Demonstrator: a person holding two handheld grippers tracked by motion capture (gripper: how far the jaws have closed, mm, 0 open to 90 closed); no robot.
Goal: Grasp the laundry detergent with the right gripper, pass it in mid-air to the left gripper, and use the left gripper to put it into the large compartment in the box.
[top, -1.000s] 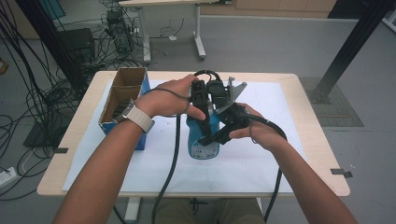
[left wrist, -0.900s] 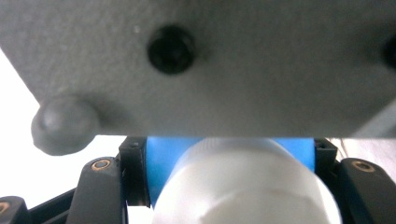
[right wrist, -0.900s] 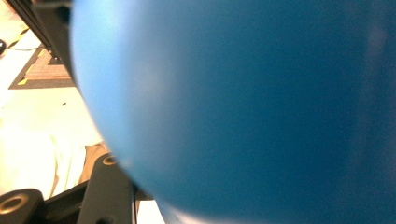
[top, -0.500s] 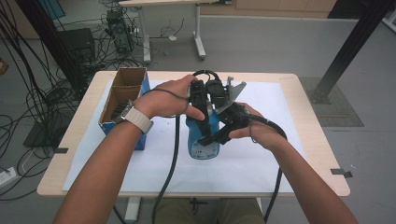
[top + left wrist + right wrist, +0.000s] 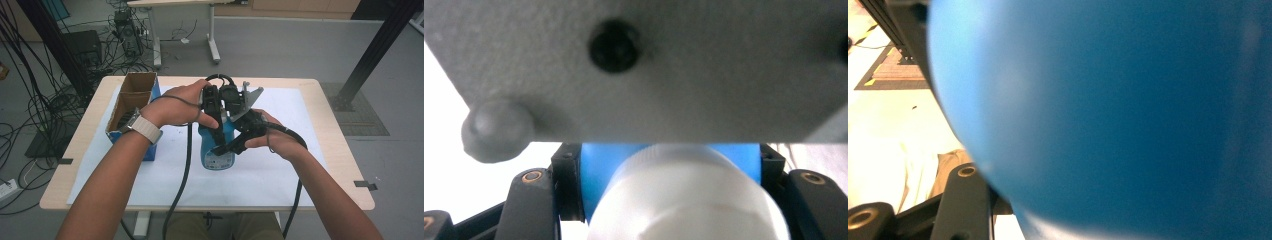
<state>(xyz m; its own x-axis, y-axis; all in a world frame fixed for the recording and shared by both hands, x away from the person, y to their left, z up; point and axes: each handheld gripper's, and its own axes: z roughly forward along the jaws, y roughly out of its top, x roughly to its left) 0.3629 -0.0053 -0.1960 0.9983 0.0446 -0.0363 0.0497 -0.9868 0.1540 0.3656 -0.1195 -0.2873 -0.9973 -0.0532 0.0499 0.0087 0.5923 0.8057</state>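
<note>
Room: grey floor with loose cables at the left, a second desk behind, a black post at the right.
Surface: pale wooden table (image 5: pixel 335 165) under a white sheet (image 5: pixel 165 175).
Side item: open cardboard box (image 5: pixel 131 102) with blue sides, at the left edge of the sheet.
Bottle: blue, with a white cap (image 5: pixel 689 200) and a label near its base, held up over the middle of the sheet (image 5: pixel 218 150).
Left claw: (image 5: pixel 212 107) on the bottle's upper end; seen from its own camera, jaws spread wide enough to take the blue neck behind the cap and pressed to it on both sides.
Right claw: (image 5: pixel 235 145) low against the bottle's body; from its own camera, blue plastic (image 5: pixel 1128 115) hard up against the lens and one black jaw at the lower left, touching or nearly so; grip cannot be told.
Grey plate: part of the right claw, standing right in front of the left claw's camera (image 5: pixel 639 65).
Step in hand: likely steadying the bottle between both claws before working the cap.
Next move: probably calls for a firm hold on the body and a clean turn or pull at the cap end, without letting the smooth plastic slip.
</note>
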